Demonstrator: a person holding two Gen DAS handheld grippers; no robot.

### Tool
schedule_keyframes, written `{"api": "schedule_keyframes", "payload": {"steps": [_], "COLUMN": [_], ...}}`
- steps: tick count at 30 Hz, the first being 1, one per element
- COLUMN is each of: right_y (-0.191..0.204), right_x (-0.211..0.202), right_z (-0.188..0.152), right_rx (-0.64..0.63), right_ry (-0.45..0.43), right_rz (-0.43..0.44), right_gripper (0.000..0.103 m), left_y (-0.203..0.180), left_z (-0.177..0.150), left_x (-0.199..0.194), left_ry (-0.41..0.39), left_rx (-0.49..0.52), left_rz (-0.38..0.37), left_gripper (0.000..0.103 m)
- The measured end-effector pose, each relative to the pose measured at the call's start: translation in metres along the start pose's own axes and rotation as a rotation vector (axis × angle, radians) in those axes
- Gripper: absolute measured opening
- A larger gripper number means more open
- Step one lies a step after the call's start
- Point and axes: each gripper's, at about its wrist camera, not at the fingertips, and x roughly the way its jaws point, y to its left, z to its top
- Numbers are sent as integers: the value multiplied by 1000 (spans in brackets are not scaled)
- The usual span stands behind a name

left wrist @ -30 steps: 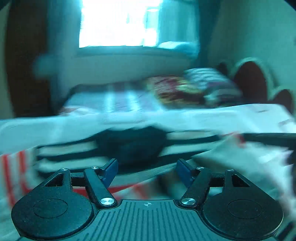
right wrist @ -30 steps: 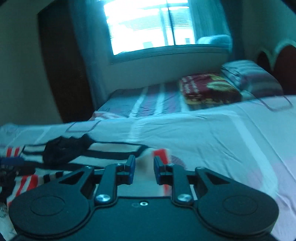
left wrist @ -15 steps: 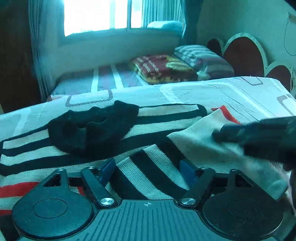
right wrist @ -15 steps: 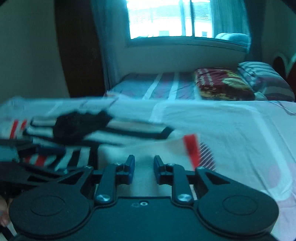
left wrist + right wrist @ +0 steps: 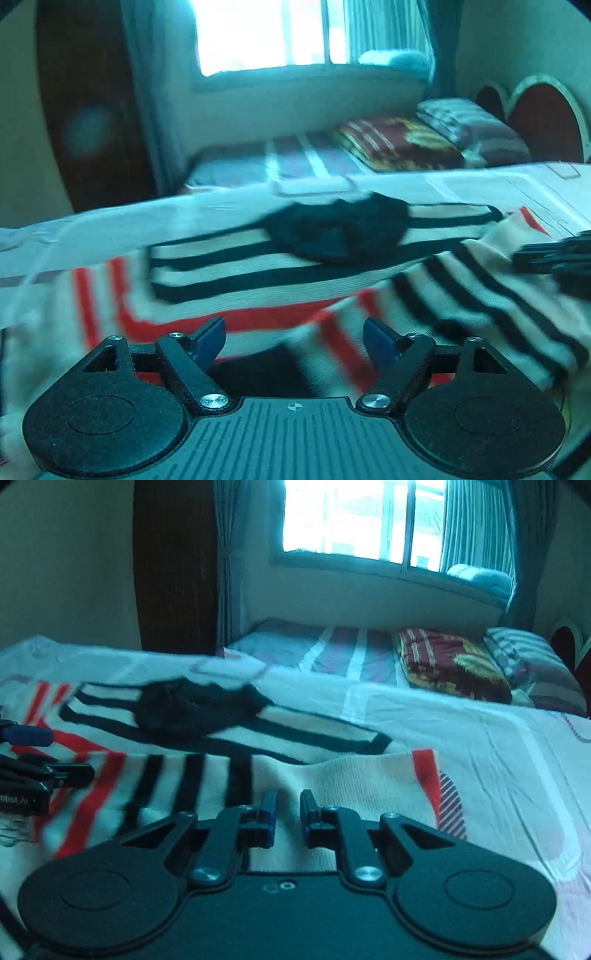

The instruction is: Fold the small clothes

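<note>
Two grippers work over one striped garment (image 5: 207,775) spread on the bed (image 5: 498,760), which gives a flat support for folding. A black garment (image 5: 192,709) lies on top of its far part, so it must be cleared or folded separately. The right gripper (image 5: 284,816) has just been closing; its jaws stand nearly together over the cream folded-over flap with the red edge, though whether the pads actually pinch cloth cannot be told from this view. The left gripper (image 5: 293,339) has just been opening; its jaws stand wide apart above the red-striped portion, with nothing clamped. Judged from this layout, one fold is in progress, with the left jaws freed to take a new hold.
</note>
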Motion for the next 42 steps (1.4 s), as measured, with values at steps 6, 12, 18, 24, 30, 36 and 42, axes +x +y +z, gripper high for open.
{"api": "schedule_keyframes", "payload": {"steps": [6, 12, 18, 24, 30, 36, 42], "right_y": [17, 36, 44, 29, 20, 5, -13], "right_x": [-14, -46, -68, -102, -106, -94, -91], "right_z": [-32, -32, -31, -31, -43, -42, -36], "right_rx": [-27, 24, 71, 157, 274, 436, 511], "right_ry": [45, 17, 0, -12, 22, 17, -5], "right_rz": [-32, 3, -14, -18, -12, -11, -31], "right_gripper": [20, 22, 24, 25, 34, 34, 34], "left_y": [36, 38, 61, 180, 322, 375, 408], "left_z": [-25, -39, -44, -93, -163, -179, -180], "left_x": [-4, -23, -54, -106, -119, -105, -80], "left_ry": [49, 58, 10, -58, -80, -151, -206], "left_rx": [-42, -2, -65, -392, -956, -1150, -1269], "left_rz": [40, 51, 37, 85, 169, 127, 105], "left_gripper": [87, 87, 87, 85, 56, 54, 46]}}
